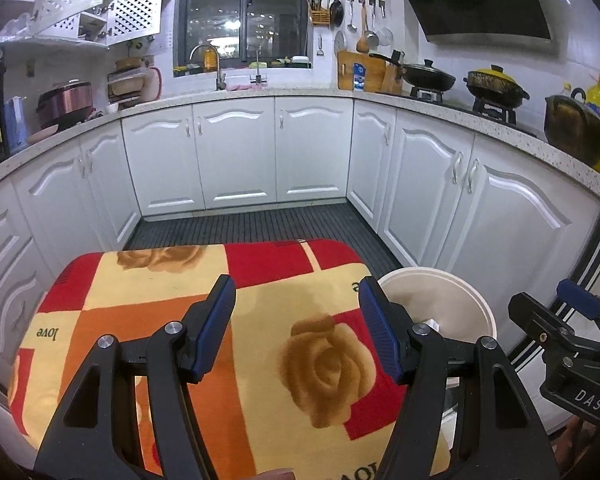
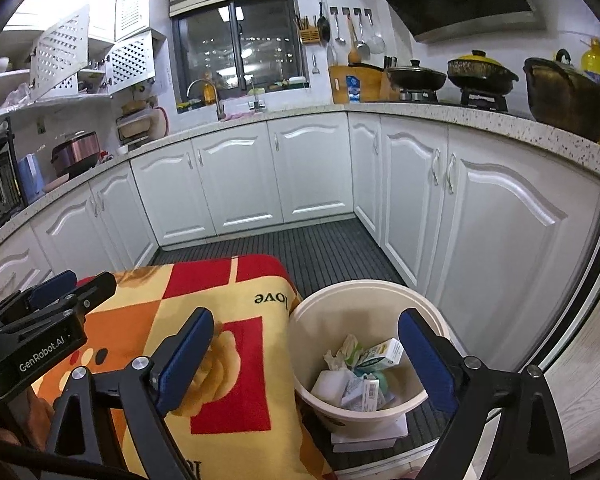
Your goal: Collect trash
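- Both empty: left hand-held gripper gapes over the rose-patterned table; right hand-held gripper gapes wide.
- Trash lies inside the cream bucket, on the floor beside the table.

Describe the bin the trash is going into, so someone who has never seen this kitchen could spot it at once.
Start at the table draped in a red, orange and yellow rose-print blanket. The bin stands on the dark ribbed floor beside it, before the white cabinets. It is the only cream round bucket, holding crumpled paper and small cartons.
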A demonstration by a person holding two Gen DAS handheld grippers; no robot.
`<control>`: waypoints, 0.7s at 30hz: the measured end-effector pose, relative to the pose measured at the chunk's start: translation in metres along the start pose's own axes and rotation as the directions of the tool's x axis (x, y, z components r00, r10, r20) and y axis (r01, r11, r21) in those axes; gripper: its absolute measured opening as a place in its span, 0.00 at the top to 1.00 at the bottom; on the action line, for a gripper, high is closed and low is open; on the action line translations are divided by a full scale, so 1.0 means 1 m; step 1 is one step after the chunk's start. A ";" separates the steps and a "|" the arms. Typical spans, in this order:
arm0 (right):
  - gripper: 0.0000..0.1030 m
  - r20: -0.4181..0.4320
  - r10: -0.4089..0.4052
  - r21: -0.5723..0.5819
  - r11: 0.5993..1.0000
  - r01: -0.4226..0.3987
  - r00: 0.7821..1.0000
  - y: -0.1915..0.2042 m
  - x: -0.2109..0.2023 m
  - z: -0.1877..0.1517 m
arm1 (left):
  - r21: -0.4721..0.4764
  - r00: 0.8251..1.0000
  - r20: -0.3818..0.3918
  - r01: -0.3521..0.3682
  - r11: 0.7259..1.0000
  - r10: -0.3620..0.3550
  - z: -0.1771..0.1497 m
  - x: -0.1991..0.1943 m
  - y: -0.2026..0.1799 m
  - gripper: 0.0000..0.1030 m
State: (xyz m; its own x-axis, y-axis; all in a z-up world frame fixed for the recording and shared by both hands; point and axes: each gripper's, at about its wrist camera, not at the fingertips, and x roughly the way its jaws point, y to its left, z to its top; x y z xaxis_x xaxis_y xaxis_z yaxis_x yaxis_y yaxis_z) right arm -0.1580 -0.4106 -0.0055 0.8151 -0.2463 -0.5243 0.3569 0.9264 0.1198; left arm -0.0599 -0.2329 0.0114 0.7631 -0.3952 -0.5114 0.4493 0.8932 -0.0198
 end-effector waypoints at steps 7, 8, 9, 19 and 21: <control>0.10 0.019 -0.003 0.007 1.000 0.003 1.000 0.002 -0.003 0.002 | 0.003 1.000 0.019 -0.012 1.000 0.012 -0.001 -0.003 -0.001 0.39; 0.10 0.020 -0.004 0.008 1.000 0.004 1.000 0.001 -0.004 0.002 | 0.004 1.000 0.020 -0.013 1.000 0.013 -0.001 -0.003 -0.002 0.39; 0.10 0.021 -0.004 0.009 1.000 0.004 1.000 0.001 -0.004 0.003 | 0.005 1.000 0.022 -0.015 1.000 0.015 -0.002 -0.002 -0.002 0.39; 0.09 0.026 -0.017 -0.003 1.000 0.017 1.000 0.003 -0.004 0.004 | 0.009 1.000 0.028 -0.015 1.000 0.014 -0.003 -0.003 -0.005 0.39; 0.09 0.027 -0.020 -0.005 1.000 0.020 0.999 0.003 -0.005 0.004 | 0.009 0.999 0.030 -0.014 1.000 0.014 -0.003 -0.003 -0.006 0.39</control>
State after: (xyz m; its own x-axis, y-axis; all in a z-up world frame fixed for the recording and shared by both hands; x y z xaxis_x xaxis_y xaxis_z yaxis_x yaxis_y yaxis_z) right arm -0.1591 -0.4076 0.0004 0.8198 -0.2725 -0.5036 0.3712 0.9226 0.1051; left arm -0.0659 -0.2362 0.0105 0.7825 -0.3891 -0.4860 0.4428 0.8966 -0.0049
